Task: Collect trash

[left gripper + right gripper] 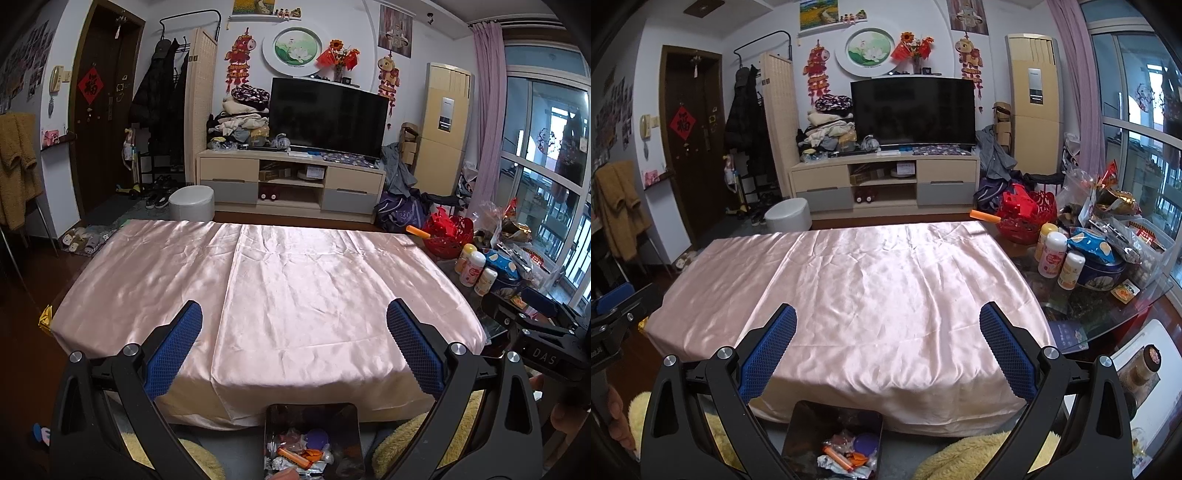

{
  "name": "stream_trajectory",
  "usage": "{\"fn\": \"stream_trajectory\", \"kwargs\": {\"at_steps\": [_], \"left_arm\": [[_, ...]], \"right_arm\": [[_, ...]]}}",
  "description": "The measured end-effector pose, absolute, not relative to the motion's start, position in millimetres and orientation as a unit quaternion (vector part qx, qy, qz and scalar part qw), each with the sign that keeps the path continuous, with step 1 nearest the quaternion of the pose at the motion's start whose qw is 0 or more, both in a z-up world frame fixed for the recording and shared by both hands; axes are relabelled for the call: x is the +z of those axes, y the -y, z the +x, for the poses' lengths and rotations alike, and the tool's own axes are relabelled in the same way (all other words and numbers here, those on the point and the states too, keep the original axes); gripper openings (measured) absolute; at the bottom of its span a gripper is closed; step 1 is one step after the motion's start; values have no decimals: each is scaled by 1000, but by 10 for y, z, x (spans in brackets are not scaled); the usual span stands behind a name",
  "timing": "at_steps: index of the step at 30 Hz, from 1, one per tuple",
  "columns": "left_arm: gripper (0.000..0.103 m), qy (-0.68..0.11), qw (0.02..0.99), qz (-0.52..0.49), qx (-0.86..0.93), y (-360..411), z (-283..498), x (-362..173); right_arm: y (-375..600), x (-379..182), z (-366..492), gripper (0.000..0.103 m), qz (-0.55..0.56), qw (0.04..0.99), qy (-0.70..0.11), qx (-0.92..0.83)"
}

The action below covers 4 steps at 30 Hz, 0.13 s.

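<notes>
Left gripper [294, 328] and right gripper [888, 328] hung spread, empty, above bare pink-clothed worktop [886, 280]; bin [834, 443] below held wrappers, collection apparently finished.

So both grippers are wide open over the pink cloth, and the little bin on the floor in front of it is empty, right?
Not quite: the bin is not empty. The right wrist view shows wrappers and scraps inside it. The rest holds: the left gripper and right gripper are open over the pink cloth.

Left gripper [294, 325] jaws spread wide; right gripper [888, 326] likewise, empty.
</notes>
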<state>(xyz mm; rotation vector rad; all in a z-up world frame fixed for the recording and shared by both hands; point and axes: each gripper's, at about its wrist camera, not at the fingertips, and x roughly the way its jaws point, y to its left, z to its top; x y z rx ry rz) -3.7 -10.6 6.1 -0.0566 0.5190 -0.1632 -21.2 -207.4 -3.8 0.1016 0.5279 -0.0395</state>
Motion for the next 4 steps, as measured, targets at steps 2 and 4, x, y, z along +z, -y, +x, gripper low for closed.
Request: {"fn": "stream_trajectory", "kwargs": {"at_steps": [2,4], "left_arm": [[95,-258,963,-22,-75,118,1,43],[95,-263,962,-18,-74,106,60,24]], "right_arm": [[2089,-56,-169,100,55,964,-261,-13],[2107,-72,-117,100,57,964,-260,-13]]}}
